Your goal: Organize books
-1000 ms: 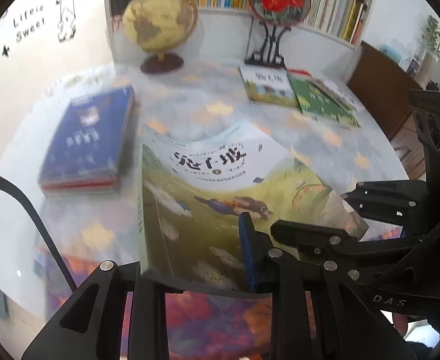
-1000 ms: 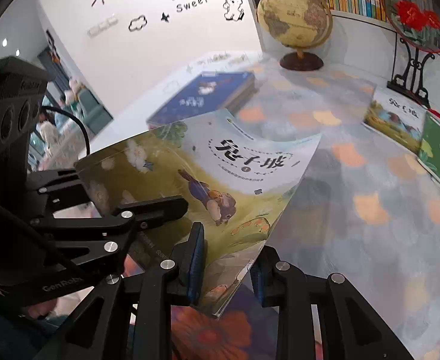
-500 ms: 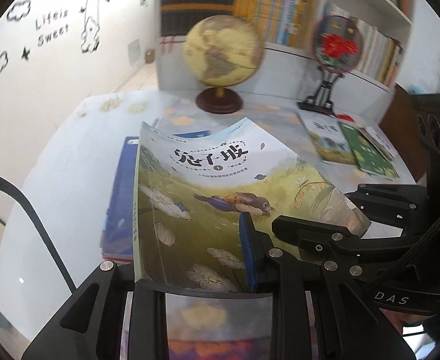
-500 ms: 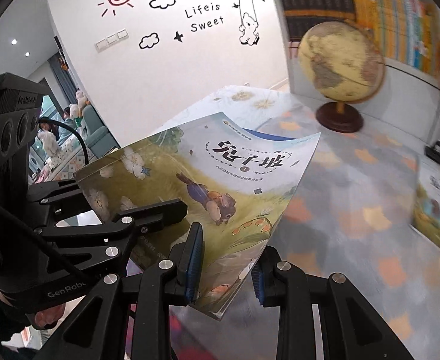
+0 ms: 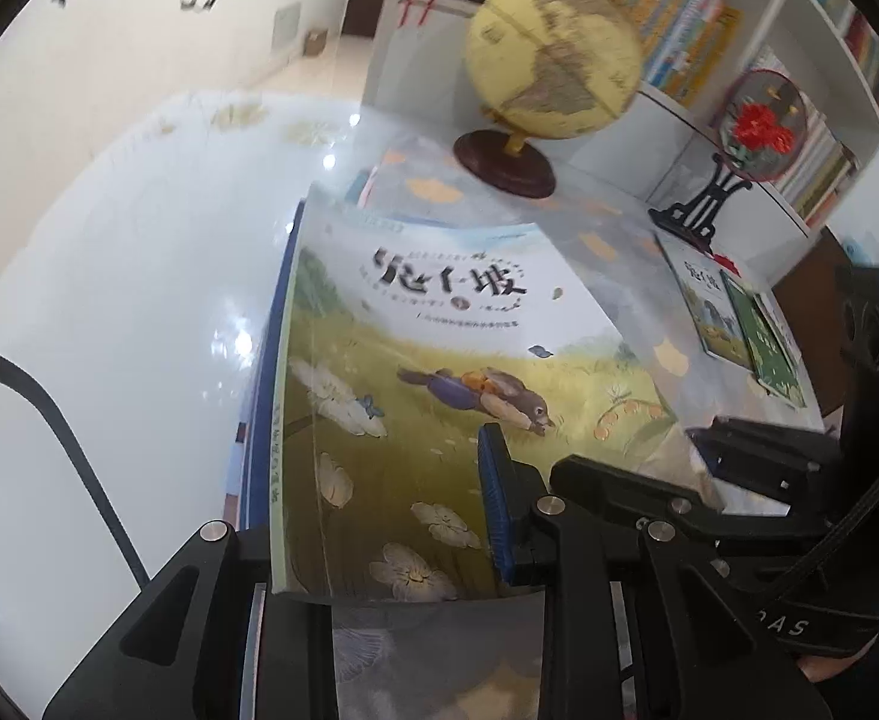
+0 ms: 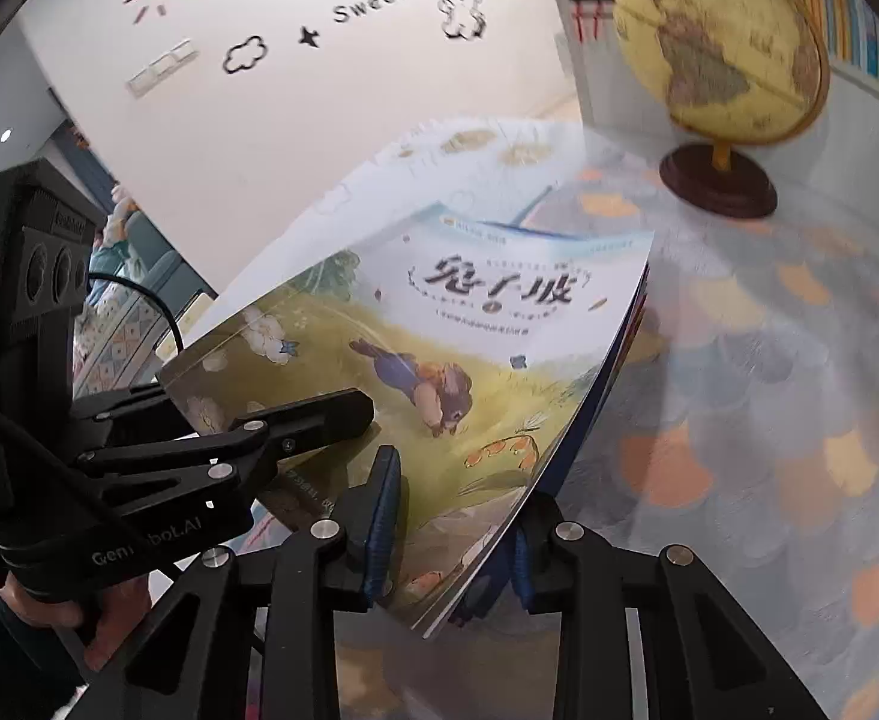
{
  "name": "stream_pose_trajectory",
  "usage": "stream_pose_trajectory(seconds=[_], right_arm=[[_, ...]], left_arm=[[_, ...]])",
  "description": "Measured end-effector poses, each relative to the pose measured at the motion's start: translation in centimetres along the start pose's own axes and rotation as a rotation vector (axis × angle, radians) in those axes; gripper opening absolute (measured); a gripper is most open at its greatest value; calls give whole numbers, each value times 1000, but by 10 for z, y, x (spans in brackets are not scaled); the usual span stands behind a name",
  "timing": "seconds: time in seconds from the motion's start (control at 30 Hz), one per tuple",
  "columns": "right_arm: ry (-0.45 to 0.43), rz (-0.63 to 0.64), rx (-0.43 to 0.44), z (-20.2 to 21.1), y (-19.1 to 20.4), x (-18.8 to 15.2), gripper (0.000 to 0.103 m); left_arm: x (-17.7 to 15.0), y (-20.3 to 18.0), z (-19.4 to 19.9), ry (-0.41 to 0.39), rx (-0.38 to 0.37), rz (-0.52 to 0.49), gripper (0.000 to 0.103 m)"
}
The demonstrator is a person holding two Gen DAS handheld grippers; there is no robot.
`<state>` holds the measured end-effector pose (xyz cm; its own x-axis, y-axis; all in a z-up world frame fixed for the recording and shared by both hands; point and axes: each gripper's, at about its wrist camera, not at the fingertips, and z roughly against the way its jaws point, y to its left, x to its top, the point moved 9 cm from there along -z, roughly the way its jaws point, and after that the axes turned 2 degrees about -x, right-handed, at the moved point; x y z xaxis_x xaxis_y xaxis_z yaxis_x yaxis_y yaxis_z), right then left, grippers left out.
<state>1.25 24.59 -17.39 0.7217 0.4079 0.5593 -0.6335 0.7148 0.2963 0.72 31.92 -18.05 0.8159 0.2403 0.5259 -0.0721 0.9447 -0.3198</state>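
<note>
A picture book (image 5: 439,372) with a running rabbit on its cover is held above the table by both grippers. My left gripper (image 5: 379,540) is shut on its near edge by the spine. My right gripper (image 6: 451,534) is shut on the near right corner of the same book (image 6: 439,348), which bends a little. Each gripper also shows in the other view: the right gripper (image 5: 709,480) and the left gripper (image 6: 295,420). Under the held book lies a blue book stack (image 5: 262,360), mostly hidden, with only its left edge visible.
A yellow globe (image 5: 553,54) on a dark base stands just behind the stack. A round ornament with a red flower (image 5: 763,126) and two flat books (image 5: 709,312) lie to the right. A bookshelf (image 5: 679,18) fills the back. The glossy table edge (image 5: 109,240) runs on the left.
Both grippers carried the picture book to the left across the table, from beside the blue stack to right over it. The globe now looms closer.
</note>
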Motion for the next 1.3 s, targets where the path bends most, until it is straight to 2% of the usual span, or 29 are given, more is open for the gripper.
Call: stream_pose_trajectory(seconds=[0.07,0.17,0.23,0.3,0.4,0.5,0.57,0.73,0.9,1.17,1.3], right_arm=[[31,-20,11,-6,3,-5,31],[78,-47,21,-14,4,-14,40],[104,-56,18,-19,4,-20,40],[127,-58,9,-22,3,-27,40],[128,-59,-17,-14,-2,-35,48],[121,-75,-43,0,-12,-47,49],[116,-113,-62,10,-26,-57,49],[75,-175,-150,50,-56,-68,49],[-38,-265,-292,115,-93,-72,53],[-230,-418,-508,233,-159,-91,59],[-317,-487,-536,280,-189,-103,62]], left_arm=[[-3,8,-4,27,1,36,33],[-13,21,-5,57,8,95,35],[-21,29,-3,76,52,110,37],[-29,36,4,91,129,115,37],[-34,39,17,89,196,120,37],[-35,39,32,87,290,94,35],[-31,29,42,73,298,82,35],[-9,-16,57,20,292,-12,35],[6,-92,57,-13,192,-134,35],[-1,-224,35,-13,76,-325,35],[-7,-286,24,-8,41,-375,35]])
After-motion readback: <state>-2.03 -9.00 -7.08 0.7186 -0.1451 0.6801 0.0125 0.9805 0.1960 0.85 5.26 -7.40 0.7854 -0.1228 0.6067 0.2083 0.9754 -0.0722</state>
